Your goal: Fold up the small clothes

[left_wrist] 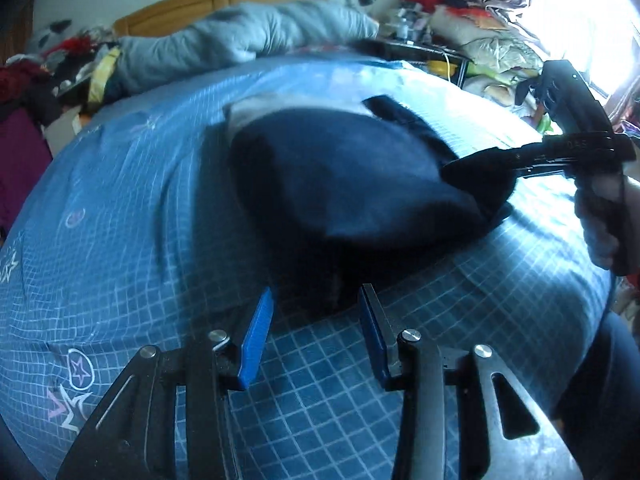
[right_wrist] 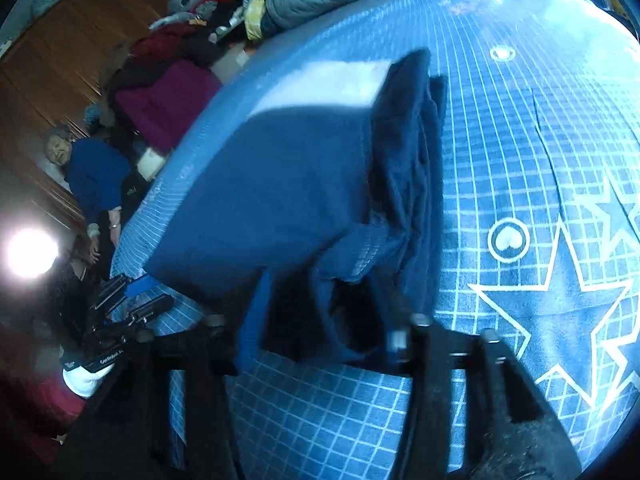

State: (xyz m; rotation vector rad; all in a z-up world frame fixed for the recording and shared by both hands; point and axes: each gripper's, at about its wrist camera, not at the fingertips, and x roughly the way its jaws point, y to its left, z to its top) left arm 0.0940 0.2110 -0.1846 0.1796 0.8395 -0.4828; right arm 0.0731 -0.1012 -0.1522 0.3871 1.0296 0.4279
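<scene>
A dark navy garment (left_wrist: 352, 184) with a pale grey-white part (left_wrist: 272, 106) at its far end lies bunched on the blue checked bed cover (left_wrist: 140, 200). My left gripper (left_wrist: 316, 290) is open just short of the garment's near edge, with nothing between its blue pads (left_wrist: 256, 336). My right gripper (left_wrist: 460, 172) reaches in from the right at the garment's right corner. In the right wrist view the navy cloth (right_wrist: 280, 192) fills the space between the fingers of my right gripper (right_wrist: 324, 320), which stand wide apart. My left gripper (right_wrist: 120, 300) shows at the lower left there.
A grey duvet (left_wrist: 248, 36) lies along the wooden headboard (left_wrist: 224, 0). Heaps of clothes (left_wrist: 480, 28) and clutter flank the bed on both sides. A person in a blue top (right_wrist: 96, 176) sits beyond the bed's edge. A star print (right_wrist: 568, 308) marks the cover.
</scene>
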